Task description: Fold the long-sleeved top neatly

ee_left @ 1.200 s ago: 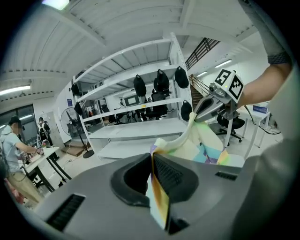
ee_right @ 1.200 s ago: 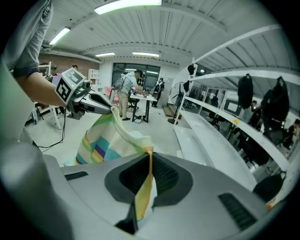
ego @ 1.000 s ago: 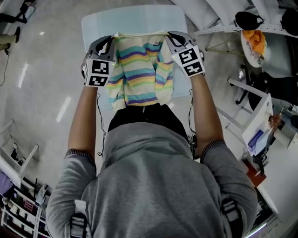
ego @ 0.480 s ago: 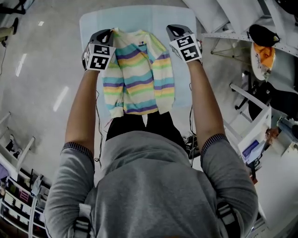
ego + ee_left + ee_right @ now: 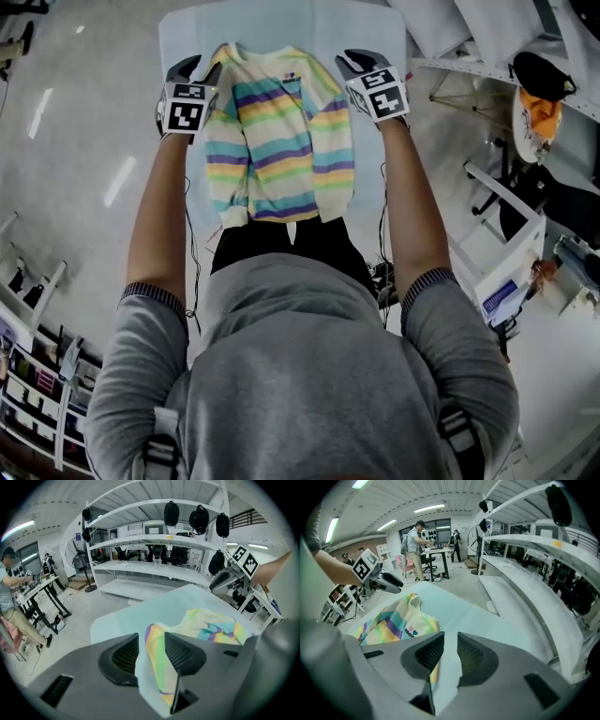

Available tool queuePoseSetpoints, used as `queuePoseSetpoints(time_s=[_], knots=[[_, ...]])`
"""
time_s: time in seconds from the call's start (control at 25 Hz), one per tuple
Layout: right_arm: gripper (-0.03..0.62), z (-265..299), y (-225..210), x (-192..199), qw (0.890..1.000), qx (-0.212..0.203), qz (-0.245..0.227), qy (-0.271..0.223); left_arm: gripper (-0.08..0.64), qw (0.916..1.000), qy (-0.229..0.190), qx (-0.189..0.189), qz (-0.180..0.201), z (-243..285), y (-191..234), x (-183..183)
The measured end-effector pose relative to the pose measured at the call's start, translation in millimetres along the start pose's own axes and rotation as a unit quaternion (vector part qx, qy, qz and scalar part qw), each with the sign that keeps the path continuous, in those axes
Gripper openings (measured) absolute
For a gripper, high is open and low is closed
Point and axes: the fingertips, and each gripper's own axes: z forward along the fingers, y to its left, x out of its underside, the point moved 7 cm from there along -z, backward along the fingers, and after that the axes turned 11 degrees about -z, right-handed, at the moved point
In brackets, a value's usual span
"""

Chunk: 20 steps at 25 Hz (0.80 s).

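Striped top [image 5: 279, 131] flat on table [image 5: 375, 28], shoulders loose between just-opened fingers of left gripper [image 5: 202, 67] and right gripper [image 5: 347, 60]

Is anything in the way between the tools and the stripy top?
No, nothing visible. The top lies on the table, a shoulder at each tool. The left tool has just been opening its jaws, with cloth between them; the right tool too, with cloth at one jaw.

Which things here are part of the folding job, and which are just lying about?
Job: striped top; blue table under it.
Lying about: orange item; black bags hung on the white shelving.
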Motion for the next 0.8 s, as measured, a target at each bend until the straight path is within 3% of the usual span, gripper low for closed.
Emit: queuePoseSetpoints(time_s=[0.4, 0.52, 0.64, 0.68, 0.76, 0.8], knots=[[0.188, 1.2, 39.8, 71.7, 0.994, -0.039, 0.079, 0.059, 0.204, 0.9950, 0.066, -0.008, -0.075, -17.8, -11.1, 86.1], [0.213, 7.8, 55.6, 88.4, 0.991, -0.051, 0.101, 0.075, 0.201, 0.9936, 0.081, -0.014, -0.077, -13.3, -14.3, 96.8], [0.211, 15.8, 70.4, 103.8, 0.988, -0.052, 0.110, 0.099, 0.135, 0.9929, 0.093, -0.030, -0.068, -8.2, -12.3, 106.7], [0.186, 16.2, 73.0, 106.5, 0.987, -0.046, 0.111, 0.108, 0.098, 0.9926, 0.096, -0.036, -0.065, -7.4, -10.8, 109.5], [0.052, 13.3, 73.9, 106.8, 0.986, -0.029, 0.110, 0.120, 0.043, 0.9920, 0.100, -0.049, -0.059, -8.7, -6.1, 112.2], [0.018, 11.7, 72.7, 106.4, 0.987, -0.024, 0.109, 0.119, 0.037, 0.9921, 0.099, -0.054, -0.055, -10.6, -2.8, 111.8]])
